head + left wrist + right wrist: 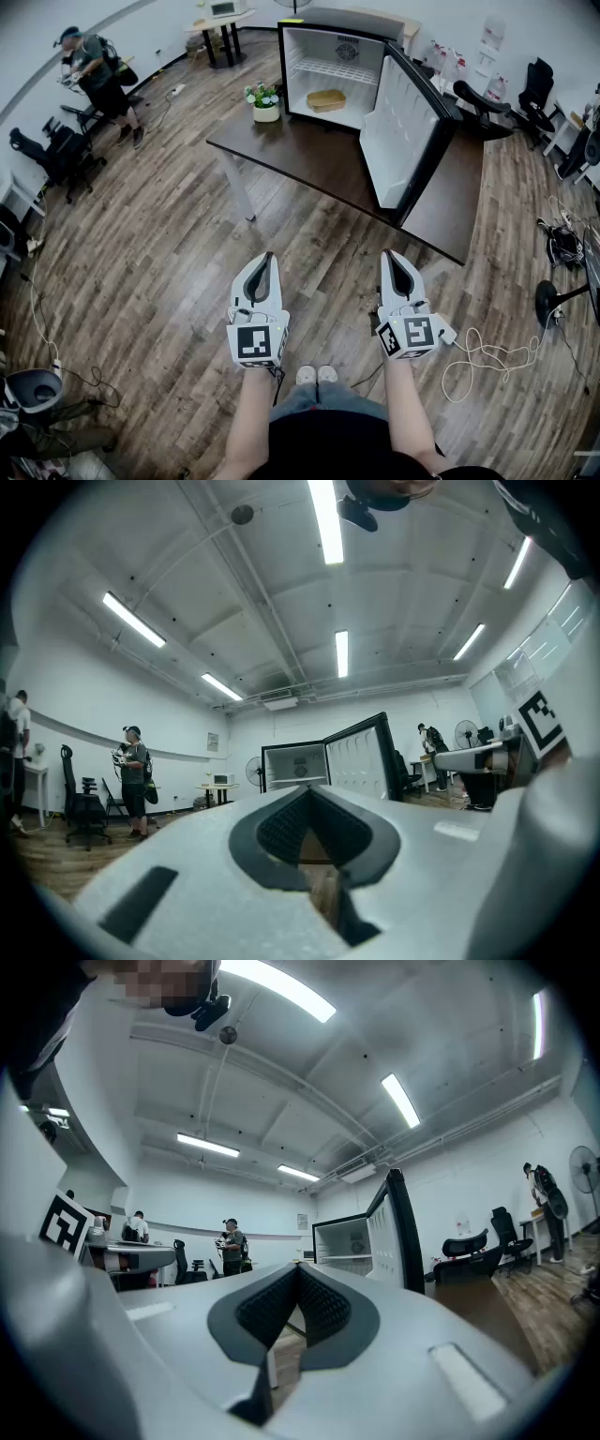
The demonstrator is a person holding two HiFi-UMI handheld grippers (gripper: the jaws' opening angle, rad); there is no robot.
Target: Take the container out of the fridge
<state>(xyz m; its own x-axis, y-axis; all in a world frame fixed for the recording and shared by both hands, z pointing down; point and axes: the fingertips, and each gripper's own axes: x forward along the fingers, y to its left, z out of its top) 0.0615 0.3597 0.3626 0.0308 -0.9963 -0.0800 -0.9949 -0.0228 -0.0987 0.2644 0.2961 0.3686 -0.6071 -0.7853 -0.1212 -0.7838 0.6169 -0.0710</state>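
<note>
Head view looks steeply down on a wood-plank floor [169, 281] with a dark table [300, 150] ahead. On it stands a small black fridge [292, 70], its door [403, 131] swung wide to the right. The container [325, 99], a shallow tan tray, sits on the fridge's floor below a wire shelf. A round label on the fridge's back wall is too small to read. A potted plant [265, 98] stands on the table just left of the fridge. Low in the foreground, well apart from the table, the left gripper [267, 255] and the right gripper [387, 253] point forward side by side. Each has its tips pressed together on nothing, and each cube carries a black-and-white square marker with no letters. A person [94, 70] stands far left.

Left gripper view shows its jaws meeting at the tips with nothing between them. The open fridge lies beyond, and the container cannot be made out.

Right gripper view shows the same closed, empty jaws, with the fridge door edge-on ahead. No writing is legible.
</note>
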